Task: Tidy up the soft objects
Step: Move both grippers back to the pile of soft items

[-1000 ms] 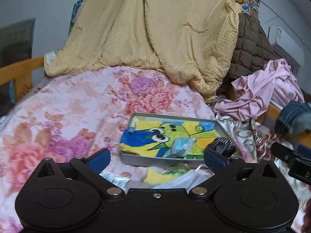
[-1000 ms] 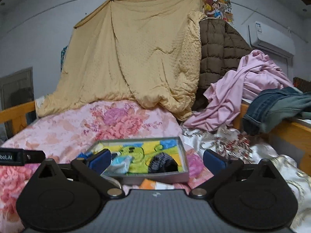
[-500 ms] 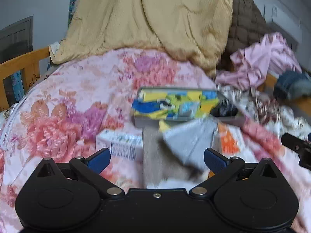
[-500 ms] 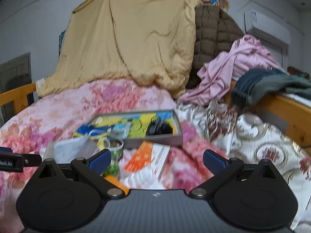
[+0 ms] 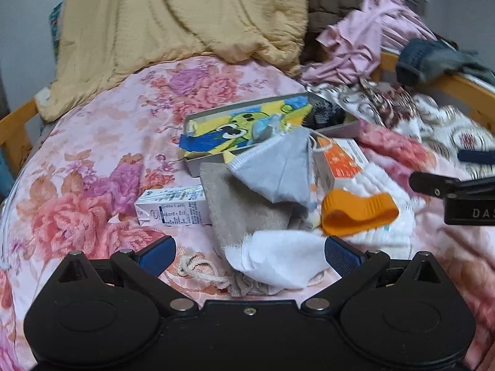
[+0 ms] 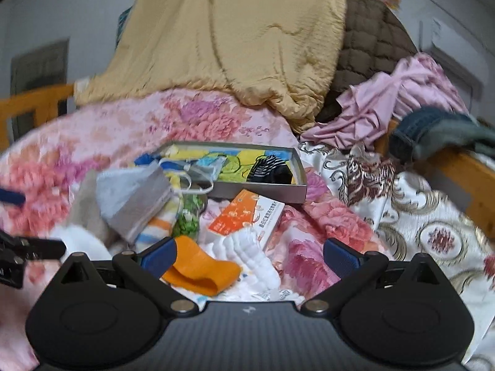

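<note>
A shallow grey box (image 5: pixel 337 130) (image 6: pixel 263 190) with a cartoon lining lies on the flowered bedspread, holding a dark striped sock (image 6: pixel 272 170) and a blue mask. In front of it is a heap: a grey mask (image 5: pixel 278 170) (image 6: pixel 133 198), a beige cloth (image 5: pixel 241 207), a white cloth (image 5: pixel 278 259), an orange band (image 5: pixel 355 213) (image 6: pixel 201 269) and a white quilted cloth (image 6: pixel 247 253). My left gripper (image 5: pixel 249 255) is open just above the white cloth. My right gripper (image 6: pixel 249 255) is open over the orange band and quilted cloth.
A milk carton (image 5: pixel 173 205) lies left of the heap and an orange-and-white box (image 5: pixel 340 160) (image 6: pixel 247 216) to its right. A yellow quilt (image 6: pixel 232 40), brown jacket, pink clothes (image 6: pixel 399 102) and jeans pile up behind. Wooden bed rails (image 6: pixel 458 167) run along both sides.
Both grippers have tilted down and drawn back over the bed, bringing the heap of cloths, masks and the orange band into view in front of the box. Both stay open.
</note>
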Tool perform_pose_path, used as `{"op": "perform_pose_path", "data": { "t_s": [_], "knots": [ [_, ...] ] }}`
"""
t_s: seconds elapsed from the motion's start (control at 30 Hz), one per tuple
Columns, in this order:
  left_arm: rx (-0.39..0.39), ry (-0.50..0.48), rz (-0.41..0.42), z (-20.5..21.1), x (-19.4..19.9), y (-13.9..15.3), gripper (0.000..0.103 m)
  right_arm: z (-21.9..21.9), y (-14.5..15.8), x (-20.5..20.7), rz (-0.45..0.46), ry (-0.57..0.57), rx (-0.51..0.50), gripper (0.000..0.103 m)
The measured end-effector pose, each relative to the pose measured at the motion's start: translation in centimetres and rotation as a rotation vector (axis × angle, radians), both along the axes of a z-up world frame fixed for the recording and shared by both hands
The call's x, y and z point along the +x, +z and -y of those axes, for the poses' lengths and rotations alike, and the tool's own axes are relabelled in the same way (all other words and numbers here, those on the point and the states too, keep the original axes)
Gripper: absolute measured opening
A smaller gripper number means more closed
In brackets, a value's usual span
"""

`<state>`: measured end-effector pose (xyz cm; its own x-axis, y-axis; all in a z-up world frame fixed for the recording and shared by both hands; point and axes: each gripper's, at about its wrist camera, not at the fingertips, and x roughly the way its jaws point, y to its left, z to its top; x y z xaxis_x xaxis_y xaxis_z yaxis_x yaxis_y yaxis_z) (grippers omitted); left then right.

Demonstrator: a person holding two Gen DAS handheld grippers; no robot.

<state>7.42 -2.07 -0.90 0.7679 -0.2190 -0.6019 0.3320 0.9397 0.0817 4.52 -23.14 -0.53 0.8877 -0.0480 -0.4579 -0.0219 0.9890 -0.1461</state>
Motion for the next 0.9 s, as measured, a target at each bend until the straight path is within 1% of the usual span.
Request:
{"op": "perform_pose_path", "data": {
  "t_s": [0.1, 0.23, 0.33, 0.4, 0.47, 0.57, 0.63, 0.7, 0.77, 0.9],
  "knots": [
    [0.037, -0.036, 0.007, 0.0, -0.3, -0.8, 0.102, -0.9, -0.5, 0.0, -0.045, 0.034, -0.039, 0.103],
    [0.034, -0.085, -0.007, -0.2, -0.6, -1.6, 0.102, -1.9, -1.3, 0.0, -0.105, 0.083, -0.052, 0.103],
    [0.04, -0.111, -0.007, -0.1, -0.5, -2.1, 0.102, -2.5, -1.8, 0.2, -0.113, 0.101, -0.091, 0.103],
    [0.042, -0.147, -0.003, 0.0, -0.3, -2.3, 0.102, -2.8, -2.2, 0.6, -0.12, 0.103, -0.114, 0.103],
    [0.056, -0.176, 0.014, 0.2, 0.0, -2.4, 0.102, -3.0, -2.6, 0.8, -0.13, 0.113, -0.126, 0.103],
    [0.071, -0.23, 0.032, 0.3, 0.5, -2.6, 0.102, -3.5, -3.1, 1.3, -0.128, 0.142, -0.167, 0.103],
    [0.073, -0.266, 0.042, 0.3, 0.9, -2.7, 0.101, -4.1, -3.4, 1.7, -0.111, 0.177, -0.215, 0.102],
    [0.078, -0.318, 0.045, 0.2, 1.2, -2.8, 0.099, -4.8, -3.7, 2.2, -0.088, 0.213, -0.271, 0.102],
    [0.094, -0.369, 0.058, 0.2, 1.5, -2.9, 0.098, -5.4, -3.9, 2.6, -0.076, 0.245, -0.309, 0.101],
    [0.14, -0.457, 0.068, 0.3, 2.0, -3.2, 0.096, -5.8, -4.5, 3.9, -0.077, 0.291, -0.326, 0.097]
  ]
}}
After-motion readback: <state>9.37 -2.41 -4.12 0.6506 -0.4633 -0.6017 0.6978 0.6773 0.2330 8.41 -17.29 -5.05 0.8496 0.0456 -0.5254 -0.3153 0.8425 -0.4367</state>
